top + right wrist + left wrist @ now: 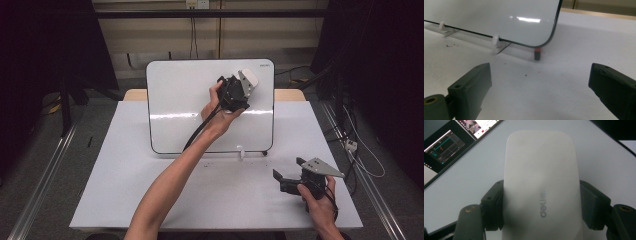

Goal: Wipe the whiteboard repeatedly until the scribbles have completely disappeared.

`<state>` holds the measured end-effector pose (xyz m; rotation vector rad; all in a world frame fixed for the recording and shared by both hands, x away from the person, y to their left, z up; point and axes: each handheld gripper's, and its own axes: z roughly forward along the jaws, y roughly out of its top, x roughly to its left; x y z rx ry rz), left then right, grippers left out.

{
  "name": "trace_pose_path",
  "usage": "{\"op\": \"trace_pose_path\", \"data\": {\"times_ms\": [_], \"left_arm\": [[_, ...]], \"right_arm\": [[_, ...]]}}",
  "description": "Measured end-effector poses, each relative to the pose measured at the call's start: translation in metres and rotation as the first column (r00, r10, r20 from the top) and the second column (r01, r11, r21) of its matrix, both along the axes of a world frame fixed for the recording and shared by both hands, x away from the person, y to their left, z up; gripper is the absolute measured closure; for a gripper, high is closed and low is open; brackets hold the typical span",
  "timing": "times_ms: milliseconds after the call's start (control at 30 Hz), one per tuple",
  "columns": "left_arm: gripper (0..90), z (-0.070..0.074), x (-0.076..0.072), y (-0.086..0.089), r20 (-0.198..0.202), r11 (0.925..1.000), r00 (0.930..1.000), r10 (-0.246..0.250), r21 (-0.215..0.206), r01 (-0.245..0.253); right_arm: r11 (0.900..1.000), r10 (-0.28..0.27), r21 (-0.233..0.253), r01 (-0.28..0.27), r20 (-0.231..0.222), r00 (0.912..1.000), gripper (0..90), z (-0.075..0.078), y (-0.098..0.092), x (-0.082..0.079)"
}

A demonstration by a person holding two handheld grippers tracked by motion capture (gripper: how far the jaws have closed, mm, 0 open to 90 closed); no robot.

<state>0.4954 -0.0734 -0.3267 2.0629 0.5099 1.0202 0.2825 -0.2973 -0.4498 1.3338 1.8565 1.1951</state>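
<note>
A whiteboard (190,100) stands propped near the far edge of a white worktop (125,190). The left hand-held gripper (239,90), raised against the board's upper right area, is clamped on a white eraser (541,182). The right hand-held gripper (287,172) hovers near the worktop's near right corner, jaws wide apart.

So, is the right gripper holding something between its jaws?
No, the right gripper is open, and between its two jaws there is just the bare white table.
</note>
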Motion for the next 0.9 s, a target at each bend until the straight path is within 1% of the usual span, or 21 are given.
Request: {"op": "trace_pose_path", "data": {"times_ms": [100, 167, 267, 367, 433, 500, 533, 633, 667, 767, 833, 900], "left_arm": [[31.0, 0.002, 0.003, 0.011, -0.005, 0.9998, 0.9999, 0.014, -0.012, -0.014], [31.0, 0.004, 0.005, 0.020, -0.014, 0.9990, 0.9996, 0.026, -0.036, -0.026], [31.0, 0.006, 0.008, 0.033, -0.020, 0.9973, 0.9986, 0.048, -0.055, -0.049], [31.0, 0.008, 0.011, 0.047, -0.029, 0.9941, 0.9972, 0.068, -0.083, -0.071], [31.0, 0.010, 0.012, 0.055, -0.037, 0.9930, 0.9959, 0.083, -0.082, -0.085], [31.0, 0.010, 0.013, 0.062, -0.041, 0.9912, 0.9950, 0.091, -0.093, -0.095], [31.0, 0.011, 0.013, 0.066, -0.042, 0.9888, 0.9940, 0.101, -0.106, -0.105], [31.0, 0.011, 0.014, 0.077, -0.045, 0.9861, 0.9923, 0.115, -0.115, -0.120], [31.0, 0.011, 0.015, 0.082, -0.048, 0.9840, 0.9912, 0.124, -0.123, -0.129], [31.0, 0.011, 0.015, 0.093, -0.053, 0.9821, 0.9896, 0.134, -0.126, -0.140], [31.0, 0.011, 0.015, 0.101, -0.057, 0.9775, 0.9868, 0.152, -0.139, -0.158], [31.0, 0.011, 0.015, 0.108, -0.059, 0.9701, 0.9826, 0.176, -0.159, -0.184]], "right_arm": [[1.000, -0.003, 0.001, 0.003, -0.001, 1.0000, 4.8, 0.000, 0.000, 0.000], [1.000, -0.003, 0.000, 0.003, 0.000, 1.0000, 4.9, 0.000, 0.000, 0.000], [1.000, -0.004, 0.000, 0.004, 0.000, 1.0000, 4.9, 0.000, 0.000, -0.001], [1.000, -0.003, 0.000, 0.003, -0.001, 1.0000, 4.9, 0.000, 0.000, 0.000], [1.000, -0.003, -0.001, 0.003, -0.001, 1.0000, 4.9, 0.000, 0.000, 0.000], [1.000, -0.003, -0.002, 0.003, 0.000, 1.0000, 4.9, 0.000, 0.000, 0.000], [1.000, -0.003, -0.003, 0.003, 0.000, 1.0000, 4.9, 0.000, 0.000, 0.000], [1.000, -0.004, -0.002, 0.004, 0.000, 1.0000, 4.8, 0.000, 0.000, 0.000], [1.000, -0.004, -0.002, 0.004, 0.000, 1.0000, 4.9, 0.000, 0.000, 0.000], [1.000, -0.003, -0.003, 0.003, 0.000, 1.0000, 4.9, 0.000, 0.000, 0.000], [1.000, -0.004, -0.001, 0.004, -0.002, 1.0000, 4.9, 0.000, 0.000, 0.000], [1.000, -0.004, 0.000, 0.004, -0.002, 1.0000, 4.9, 0.000, 0.000, 0.000]]}}
